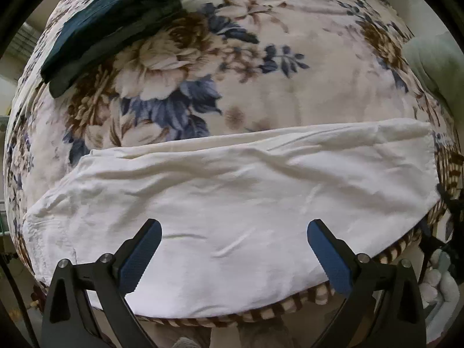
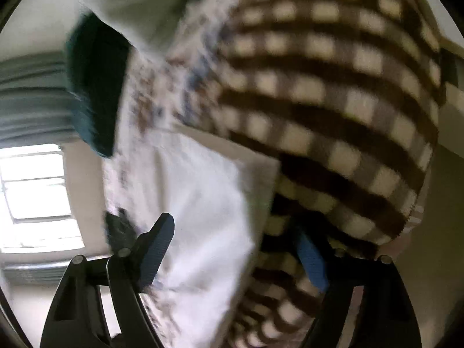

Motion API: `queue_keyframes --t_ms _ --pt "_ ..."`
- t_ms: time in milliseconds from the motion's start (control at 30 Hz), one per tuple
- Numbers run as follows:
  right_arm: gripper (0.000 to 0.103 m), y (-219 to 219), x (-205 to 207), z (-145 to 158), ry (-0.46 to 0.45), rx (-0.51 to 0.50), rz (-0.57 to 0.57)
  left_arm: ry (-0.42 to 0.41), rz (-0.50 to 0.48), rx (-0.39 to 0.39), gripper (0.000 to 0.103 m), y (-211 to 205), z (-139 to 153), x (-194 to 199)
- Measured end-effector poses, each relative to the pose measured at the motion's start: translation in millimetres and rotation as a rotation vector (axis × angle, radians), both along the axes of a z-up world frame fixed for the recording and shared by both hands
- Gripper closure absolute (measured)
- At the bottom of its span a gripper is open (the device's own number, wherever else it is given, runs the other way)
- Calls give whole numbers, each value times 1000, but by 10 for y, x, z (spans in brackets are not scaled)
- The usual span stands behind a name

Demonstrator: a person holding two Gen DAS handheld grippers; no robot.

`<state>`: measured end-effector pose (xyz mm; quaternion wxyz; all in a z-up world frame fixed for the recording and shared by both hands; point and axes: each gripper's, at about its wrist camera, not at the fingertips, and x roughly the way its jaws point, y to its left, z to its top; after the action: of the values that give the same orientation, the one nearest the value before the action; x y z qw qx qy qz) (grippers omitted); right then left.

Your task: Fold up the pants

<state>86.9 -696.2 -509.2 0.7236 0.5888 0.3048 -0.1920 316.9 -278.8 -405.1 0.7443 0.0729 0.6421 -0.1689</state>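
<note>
Left hand-held gripper (image 1: 234,229) spread wide over white pants (image 1: 232,191); right hand-held gripper (image 2: 235,232) likewise apart.

- The white pants (image 1: 232,203) lie flat across the near edge of the bed, stretched side to side in a long band.
- The fabric is plain white, thin and lightly wrinkled, with shallow creases running across it.
- A second layer shows along the far edge, so the pants look folded lengthwise, one leg on the other.
- The left end is rounded, with stitched seams; the right end is cut off straight.
- The near edge hangs just over the bed's side.
- In the right wrist view the pants (image 2: 197,203) appear as a blurred white strip; detail cannot be made out.
</note>
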Motion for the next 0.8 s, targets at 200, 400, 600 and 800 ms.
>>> queue_keyframes --t_ms 200,400,600,800 --pt "29 -115 182 -249 -31 58 19 37 -31 8 0 -183 -152 -57" --pt "48 -15 348 -238 -124 43 19 51 -28 21 0 -267 -263 -40" --pt "49 170 267 8 -171 -31 -6 51 -24 38 0 -305 -303 35" --pt "50 155 372 -96 -67 -98 12 109 -58 92 0 -390 -584 98"
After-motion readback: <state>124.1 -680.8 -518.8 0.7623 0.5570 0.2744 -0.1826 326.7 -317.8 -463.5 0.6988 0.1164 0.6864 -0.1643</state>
